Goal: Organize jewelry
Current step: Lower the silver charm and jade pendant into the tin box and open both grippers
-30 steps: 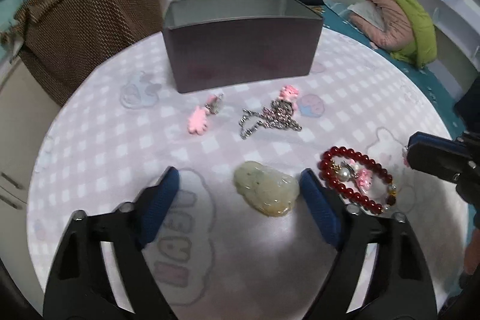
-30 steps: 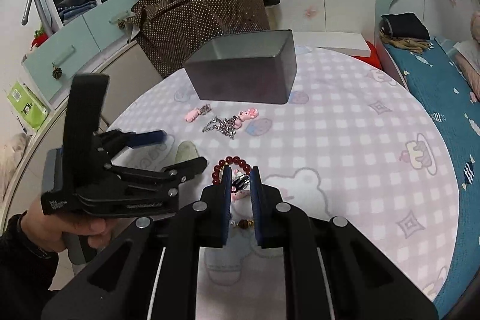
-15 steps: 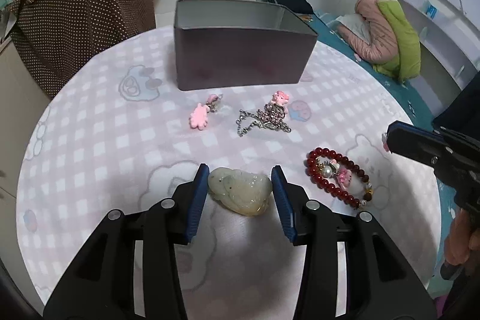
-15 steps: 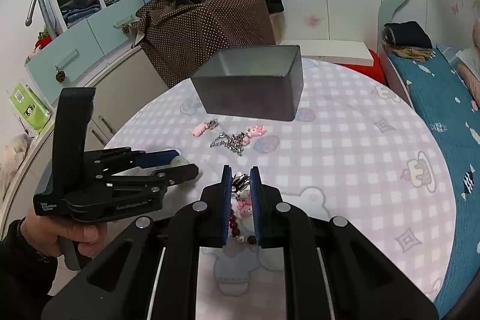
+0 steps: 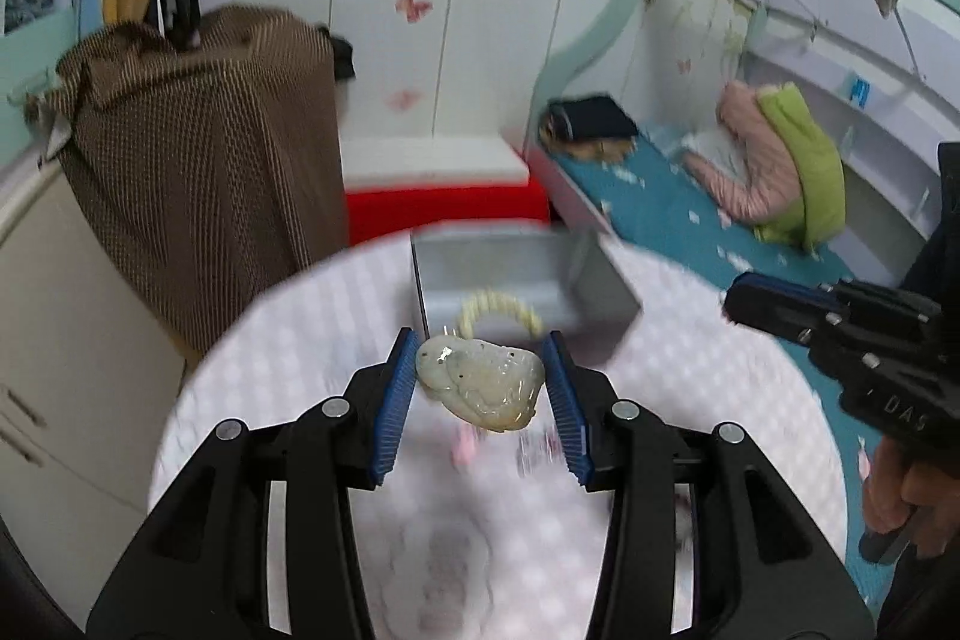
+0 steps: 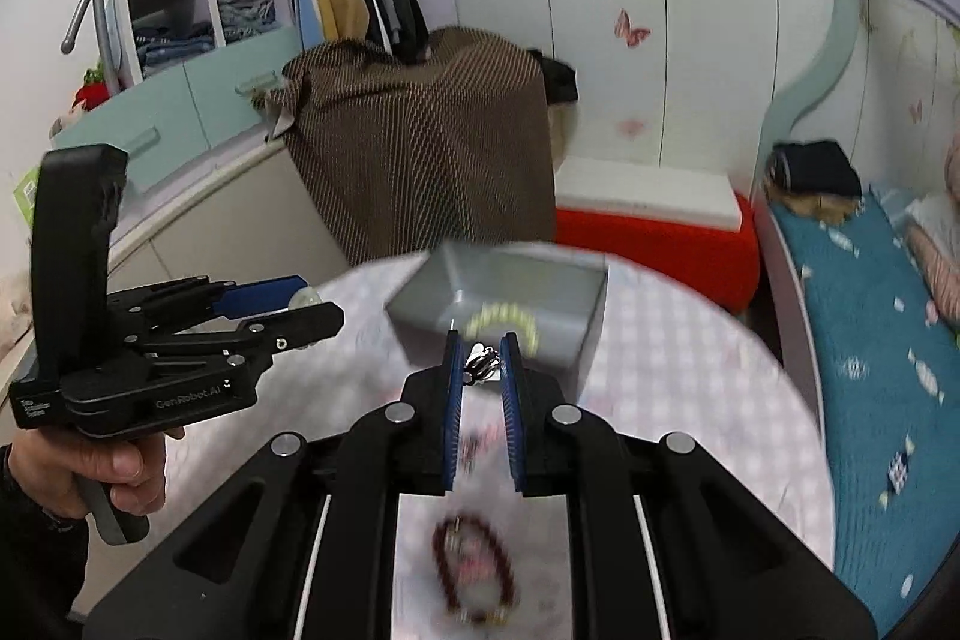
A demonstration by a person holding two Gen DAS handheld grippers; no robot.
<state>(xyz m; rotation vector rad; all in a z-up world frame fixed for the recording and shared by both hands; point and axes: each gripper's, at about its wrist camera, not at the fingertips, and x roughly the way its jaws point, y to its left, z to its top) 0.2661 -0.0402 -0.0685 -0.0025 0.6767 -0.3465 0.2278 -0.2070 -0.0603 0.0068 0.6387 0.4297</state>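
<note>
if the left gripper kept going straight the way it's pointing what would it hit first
Probably the grey box: it sits straight ahead of the left gripper, which holds the pale jade pendant. Depth is unclear, so it may cross the near wall into the open interior.

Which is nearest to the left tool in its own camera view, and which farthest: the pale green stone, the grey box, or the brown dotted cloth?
1. The pale green stone, held right between the left tool's blue pads.
2. The grey box, just ahead on the table, a pale bracelet inside.
3. The brown dotted cloth, beyond the table, to the left.
</note>
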